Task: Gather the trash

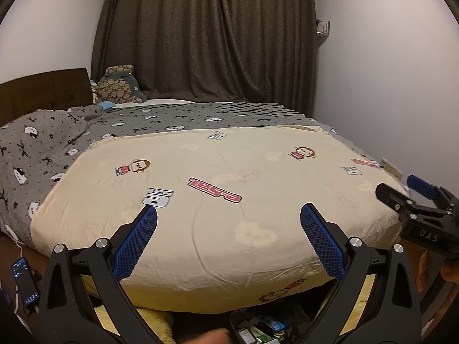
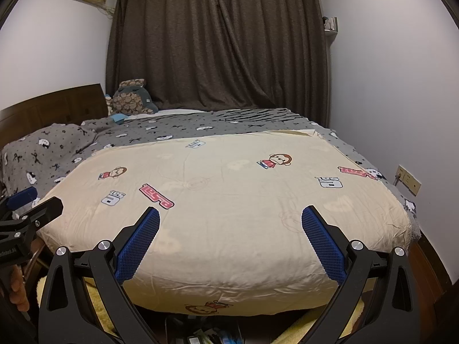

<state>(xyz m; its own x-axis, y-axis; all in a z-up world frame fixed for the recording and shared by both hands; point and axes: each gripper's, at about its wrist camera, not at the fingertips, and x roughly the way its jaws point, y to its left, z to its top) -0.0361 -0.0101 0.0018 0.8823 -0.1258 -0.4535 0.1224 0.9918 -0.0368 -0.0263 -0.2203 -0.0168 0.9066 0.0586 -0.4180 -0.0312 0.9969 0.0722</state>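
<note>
My left gripper (image 1: 228,215) is open and empty, held over the foot of a bed with a cream cartoon-print cover (image 1: 218,200). My right gripper (image 2: 230,218) is open and empty over the same cover (image 2: 229,195), to the right of the left one; it shows at the right edge of the left wrist view (image 1: 413,197). Below the foot of the bed lies a dark container holding several wrappers (image 1: 258,329), seen also in the right wrist view (image 2: 206,335). No trash shows on top of the bed.
A grey patterned blanket (image 1: 57,137) covers the head of the bed. A plush toy (image 1: 120,86) sits by the brown headboard (image 1: 43,89). Dark curtains (image 1: 206,34) hang behind. A lit phone (image 1: 24,283) lies at lower left. A wall socket (image 2: 408,179) is at right.
</note>
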